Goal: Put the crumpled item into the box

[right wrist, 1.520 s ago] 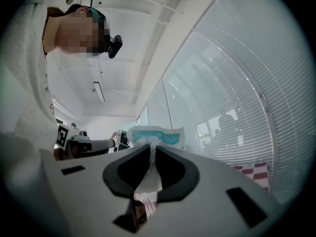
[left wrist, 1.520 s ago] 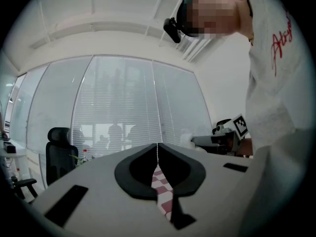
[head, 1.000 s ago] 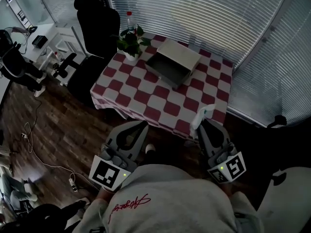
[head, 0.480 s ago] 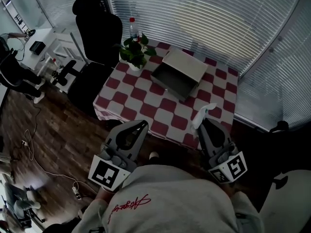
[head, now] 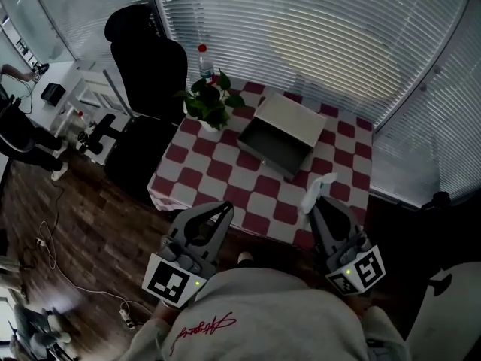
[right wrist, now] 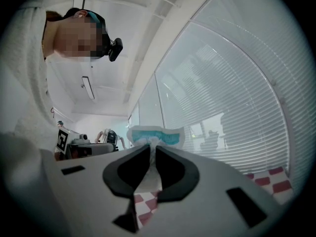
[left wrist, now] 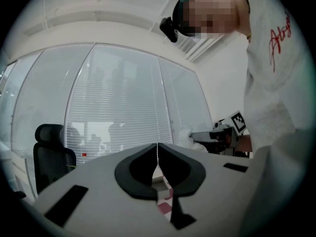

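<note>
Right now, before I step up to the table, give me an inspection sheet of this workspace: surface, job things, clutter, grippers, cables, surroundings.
Surface: table under a red-and-white checked cloth.
Job's things: grey box open on the table, nothing seen inside; crumpled item, a white and teal wrapper, in the right gripper, not yet over the box.
Clutter: potted plant and red-capped bottle at the table's far left corner.
Grippers: left gripper shut, empty; right gripper shut on the crumpled item.
Cables: white cable loose on the wood floor, at left.
Surroundings: black office chair, window blinds.
</note>
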{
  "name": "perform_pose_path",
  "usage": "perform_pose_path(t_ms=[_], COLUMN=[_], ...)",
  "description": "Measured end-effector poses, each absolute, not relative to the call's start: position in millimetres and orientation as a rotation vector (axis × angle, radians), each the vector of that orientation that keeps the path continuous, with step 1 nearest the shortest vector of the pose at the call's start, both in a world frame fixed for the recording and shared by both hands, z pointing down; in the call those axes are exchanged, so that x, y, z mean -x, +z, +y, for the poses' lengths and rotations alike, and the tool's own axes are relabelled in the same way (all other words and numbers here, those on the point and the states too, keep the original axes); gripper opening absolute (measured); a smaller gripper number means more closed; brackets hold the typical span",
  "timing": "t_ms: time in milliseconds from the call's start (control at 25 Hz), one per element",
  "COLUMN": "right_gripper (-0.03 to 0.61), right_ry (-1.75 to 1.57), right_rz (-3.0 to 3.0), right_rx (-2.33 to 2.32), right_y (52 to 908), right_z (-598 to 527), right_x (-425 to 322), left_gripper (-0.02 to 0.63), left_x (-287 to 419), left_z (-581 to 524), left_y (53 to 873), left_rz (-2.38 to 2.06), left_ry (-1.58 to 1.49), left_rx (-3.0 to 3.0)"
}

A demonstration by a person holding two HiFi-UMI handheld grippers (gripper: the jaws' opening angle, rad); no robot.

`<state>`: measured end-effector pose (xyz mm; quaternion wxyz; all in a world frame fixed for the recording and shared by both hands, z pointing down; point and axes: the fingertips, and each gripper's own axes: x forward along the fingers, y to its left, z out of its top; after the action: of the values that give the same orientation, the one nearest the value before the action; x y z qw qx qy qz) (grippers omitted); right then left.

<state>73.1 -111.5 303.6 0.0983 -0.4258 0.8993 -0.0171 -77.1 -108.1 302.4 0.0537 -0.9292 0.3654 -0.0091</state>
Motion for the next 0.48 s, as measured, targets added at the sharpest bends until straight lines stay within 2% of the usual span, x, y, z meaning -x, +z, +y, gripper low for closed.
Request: perform_pose_path(t_ms=[480], right_gripper=[0.048], right_ry=[-0.068], right_rz=[2.662], right_rx=[1.277], right_y=[314], right_z=[-130], right_x=[-62], left_gripper=[0.020], left_x=[80], left_z=[-133], left_y=[312], left_rz=[1.070], left_ry=[-0.022], left_rx=[2.856])
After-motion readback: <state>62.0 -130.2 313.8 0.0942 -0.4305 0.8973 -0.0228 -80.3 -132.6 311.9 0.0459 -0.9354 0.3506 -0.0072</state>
